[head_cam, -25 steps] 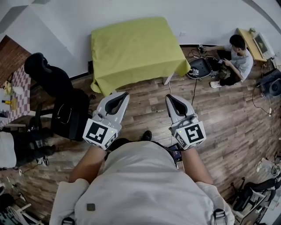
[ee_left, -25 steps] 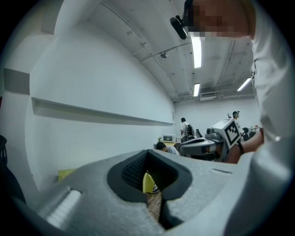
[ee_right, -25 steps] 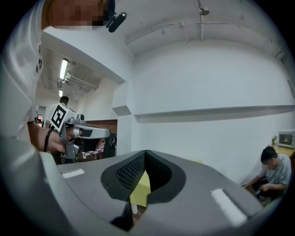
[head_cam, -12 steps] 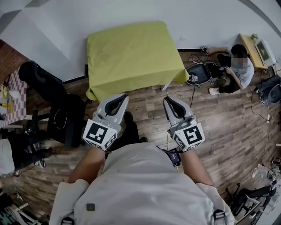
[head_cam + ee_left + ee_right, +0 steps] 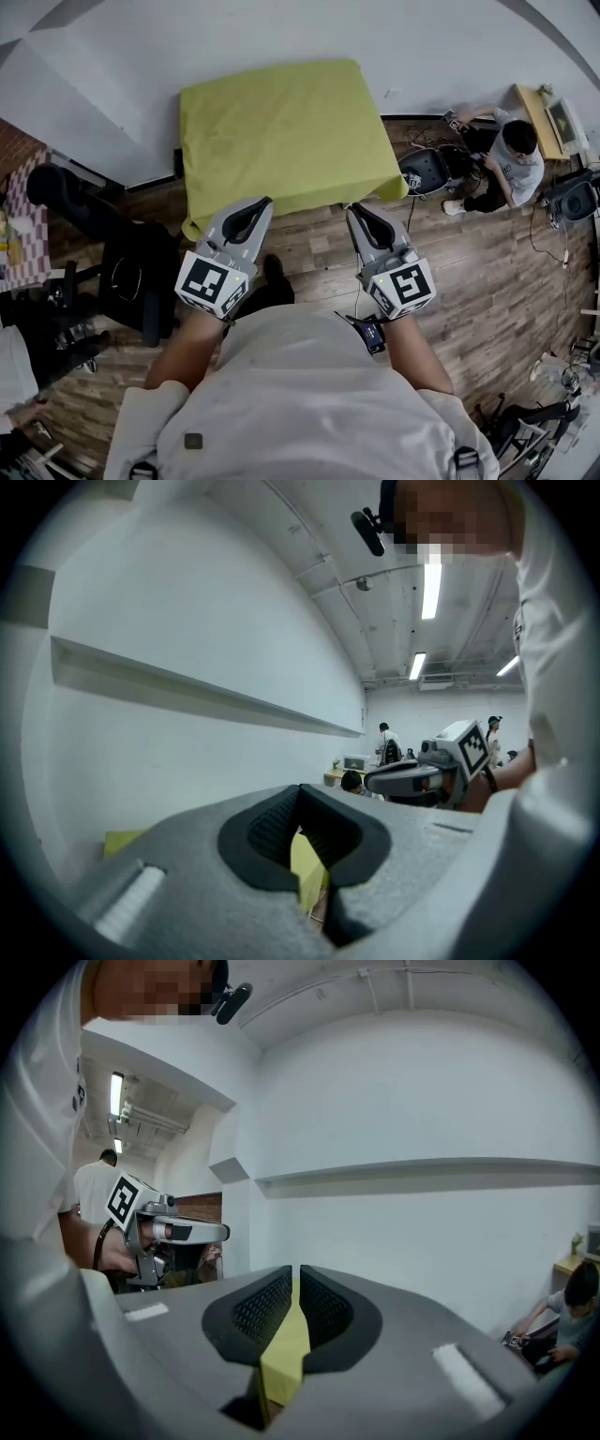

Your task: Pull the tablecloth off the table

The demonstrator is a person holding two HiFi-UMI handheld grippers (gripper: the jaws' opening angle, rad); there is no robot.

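A yellow-green tablecloth (image 5: 281,131) covers a square table against the white wall and hangs over its edges. Both grippers are held out in front of the person, short of the cloth's near edge and not touching it. My left gripper (image 5: 262,202) is shut, with nothing between its tips. My right gripper (image 5: 352,208) has just been opening its jaws, which stand a narrow slit apart with nothing between them. In the left gripper view the tips (image 5: 300,789) meet, with the cloth (image 5: 307,869) beyond. In the right gripper view the cloth (image 5: 286,1354) shows through the slit (image 5: 293,1271).
A black office chair (image 5: 131,272) stands left of the table. At the right a person (image 5: 511,155) sits on the wooden floor (image 5: 469,262) among cables, next to a dark case (image 5: 427,169). A desk with a monitor (image 5: 553,103) stands far right.
The table with its cloth has come nearer to both grippers, whose tips now almost reach its near edge in the head view. The office chair has slid further left in the view.
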